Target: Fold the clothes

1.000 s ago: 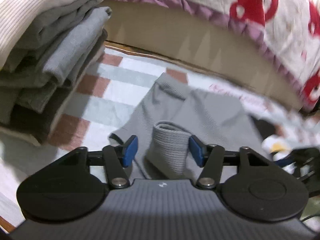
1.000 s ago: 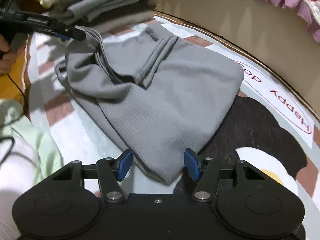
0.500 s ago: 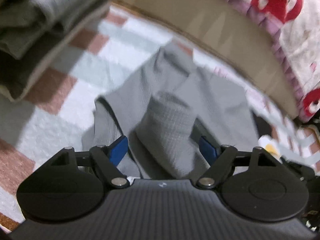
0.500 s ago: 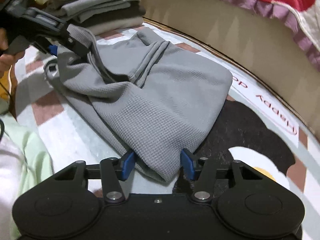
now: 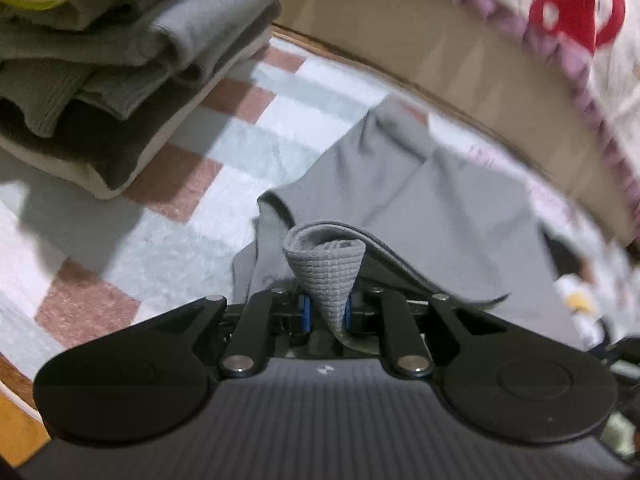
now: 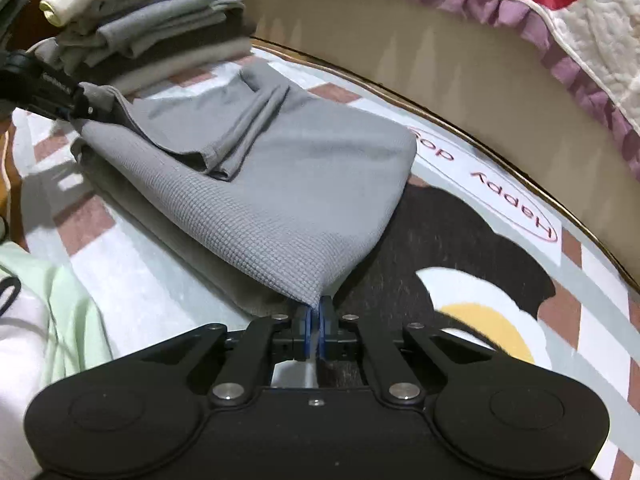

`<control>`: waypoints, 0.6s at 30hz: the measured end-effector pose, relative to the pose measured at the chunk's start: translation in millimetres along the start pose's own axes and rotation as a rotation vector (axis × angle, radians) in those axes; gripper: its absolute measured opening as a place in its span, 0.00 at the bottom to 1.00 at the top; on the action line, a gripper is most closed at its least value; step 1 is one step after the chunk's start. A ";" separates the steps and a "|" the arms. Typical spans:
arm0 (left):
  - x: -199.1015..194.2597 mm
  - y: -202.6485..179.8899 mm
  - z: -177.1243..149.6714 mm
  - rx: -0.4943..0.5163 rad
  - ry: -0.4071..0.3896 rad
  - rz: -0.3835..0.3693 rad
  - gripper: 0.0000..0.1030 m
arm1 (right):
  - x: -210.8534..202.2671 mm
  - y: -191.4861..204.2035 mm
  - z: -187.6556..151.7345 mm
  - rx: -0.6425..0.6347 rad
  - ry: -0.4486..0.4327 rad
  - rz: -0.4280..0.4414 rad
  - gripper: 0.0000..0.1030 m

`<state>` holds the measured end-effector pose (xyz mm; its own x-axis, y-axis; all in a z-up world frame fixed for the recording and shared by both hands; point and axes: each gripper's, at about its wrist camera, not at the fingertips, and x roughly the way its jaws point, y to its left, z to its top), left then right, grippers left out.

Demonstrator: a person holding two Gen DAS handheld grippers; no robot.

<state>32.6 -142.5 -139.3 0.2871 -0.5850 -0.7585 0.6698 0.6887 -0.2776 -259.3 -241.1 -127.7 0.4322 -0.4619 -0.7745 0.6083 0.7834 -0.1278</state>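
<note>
Two grippers pinch the garment (image 6: 280,184): left gripper (image 5: 325,314) is closing on a thick roll, right gripper (image 6: 314,322) holds only a thin corner, which may slip out when lifted.

A checked floor mat (image 6: 600,280) — white, pale green and brick squares — lay beneath the gripper; ahead of it rose a beige bed base (image 6: 440,52) under a frilled quilt (image 6: 580,12).

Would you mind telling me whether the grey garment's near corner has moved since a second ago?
Yes: the grey garment corner rose off the rug.
</note>
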 end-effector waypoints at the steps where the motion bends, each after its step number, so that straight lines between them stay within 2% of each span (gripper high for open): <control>1: -3.5 -1.9 0.6 0.009 -0.021 0.004 0.14 | 0.2 -0.7 0.3 0.001 0.002 -0.005 0.02; 5: -23.0 0.1 3.3 -0.008 -0.099 -0.005 0.17 | 0.8 0.9 -0.6 0.003 0.012 -0.009 0.02; 7: -20.6 0.8 2.0 -0.010 -0.084 0.011 0.19 | 1.9 1.7 -0.6 0.004 0.019 -0.012 0.02; 10: -7.8 0.5 -3.4 0.005 -0.021 0.095 0.32 | 2.6 0.1 4.9 0.003 0.030 -0.020 0.02; 14: -6.4 8.0 -2.3 -0.018 0.001 0.128 0.31 | 2.3 0.4 7.7 0.001 0.054 -0.017 0.02; 18: -12.7 24.6 -1.1 -0.059 -0.024 0.219 0.29 | 12.0 0.2 2.8 0.006 0.088 -0.012 0.02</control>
<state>44.7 -117.7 -137.2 0.4374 -0.4284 -0.7906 0.5488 0.8237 -0.1427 -252.1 -247.7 -135.3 0.3647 -0.4328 -0.8245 0.6169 0.7755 -0.1342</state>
